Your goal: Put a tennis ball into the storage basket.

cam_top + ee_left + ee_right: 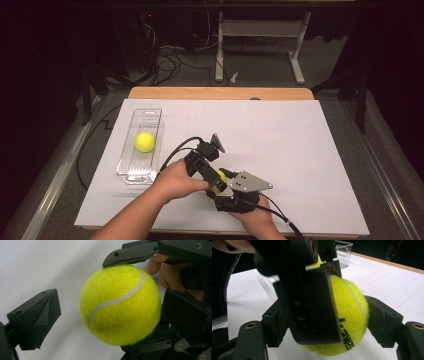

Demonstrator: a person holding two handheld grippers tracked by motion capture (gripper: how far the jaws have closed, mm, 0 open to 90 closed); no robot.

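A tennis ball (218, 181) is gripped in the right claw (220, 187) just above the white desk (300, 150), while the left claw (212, 177) is held around it, one jaw clear of the felt. A second ball (145, 142) is seen in a clear tray (131, 167).

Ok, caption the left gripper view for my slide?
Right gripper clamps a tennis ball between the left gripper's open jaws.

Ball (218, 181) mostly hidden between grippers.
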